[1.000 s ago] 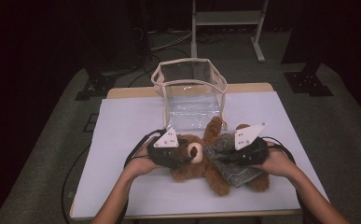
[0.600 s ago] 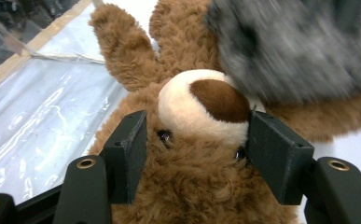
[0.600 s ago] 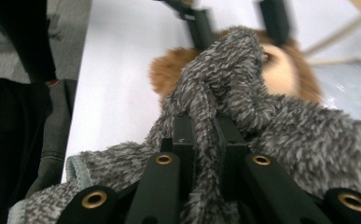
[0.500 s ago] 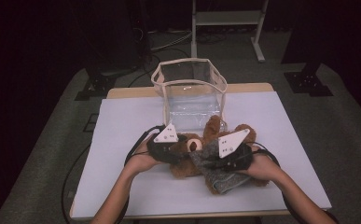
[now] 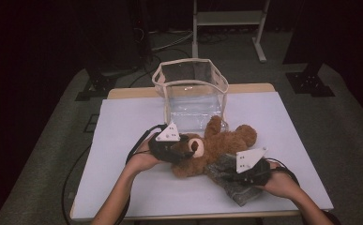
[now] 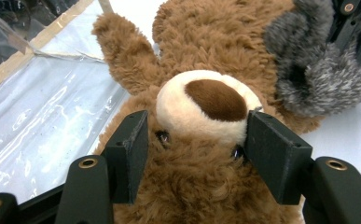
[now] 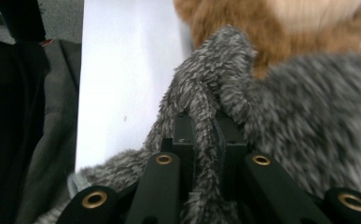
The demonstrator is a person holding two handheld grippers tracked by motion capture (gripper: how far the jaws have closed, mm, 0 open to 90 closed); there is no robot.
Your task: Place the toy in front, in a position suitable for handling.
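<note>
Left tongs (image 6: 197, 154) clamp teddy bear's (image 6: 215, 56) head; right tongs (image 7: 204, 135) pinch grey garment (image 7: 299, 130) (beside it).

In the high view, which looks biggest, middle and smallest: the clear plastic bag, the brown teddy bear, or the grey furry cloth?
Largest to smallest:
1. Clear plastic bag with beige trim
2. Brown plush teddy bear, though it looks close to the bag
3. Grey furry cloth, partly hidden by a hand-held gripper

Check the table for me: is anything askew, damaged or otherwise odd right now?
Nothing looks damaged or spilled. The teddy bear lies on its back, with the left gripper clamped across its muzzle. The grey furry garment hangs half off its lower body, a fold pinched in the right gripper. The clear bag stands upright and open.
</note>
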